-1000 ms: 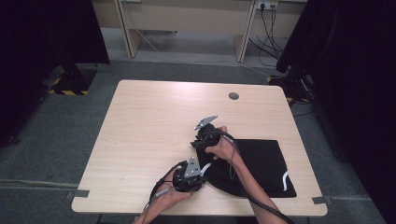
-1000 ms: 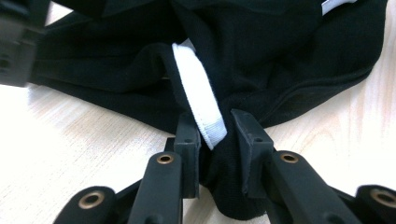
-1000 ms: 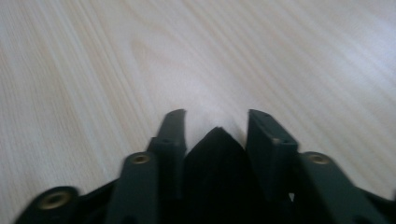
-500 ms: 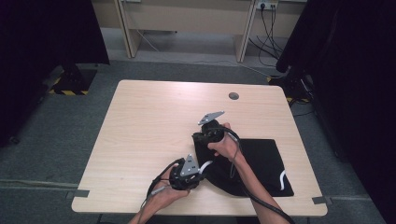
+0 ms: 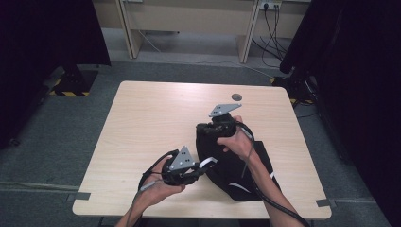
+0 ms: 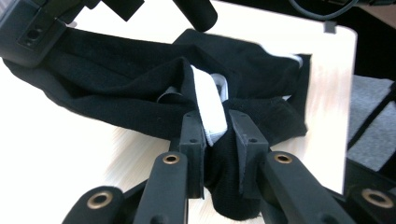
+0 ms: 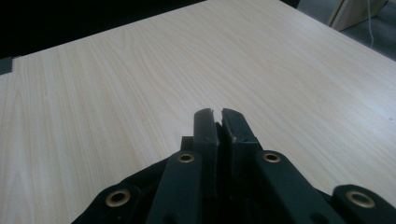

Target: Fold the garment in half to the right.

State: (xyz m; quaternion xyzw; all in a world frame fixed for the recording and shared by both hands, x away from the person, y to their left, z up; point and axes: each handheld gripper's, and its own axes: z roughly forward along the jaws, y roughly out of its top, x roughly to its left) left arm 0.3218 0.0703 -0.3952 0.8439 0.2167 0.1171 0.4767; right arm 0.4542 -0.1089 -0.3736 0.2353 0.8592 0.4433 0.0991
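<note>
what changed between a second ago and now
Both grippers closed on the black garment and began lifting it. The left gripper pinches the edge with the white strip; the right gripper has its jaws shut on the far edge. The cloth that lay flat is now bunched and raised. The table stayed put.

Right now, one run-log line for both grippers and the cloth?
left gripper: shut on black garment at its white band | right gripper: shut on black garment edge | garment: partly lifted off table
</note>
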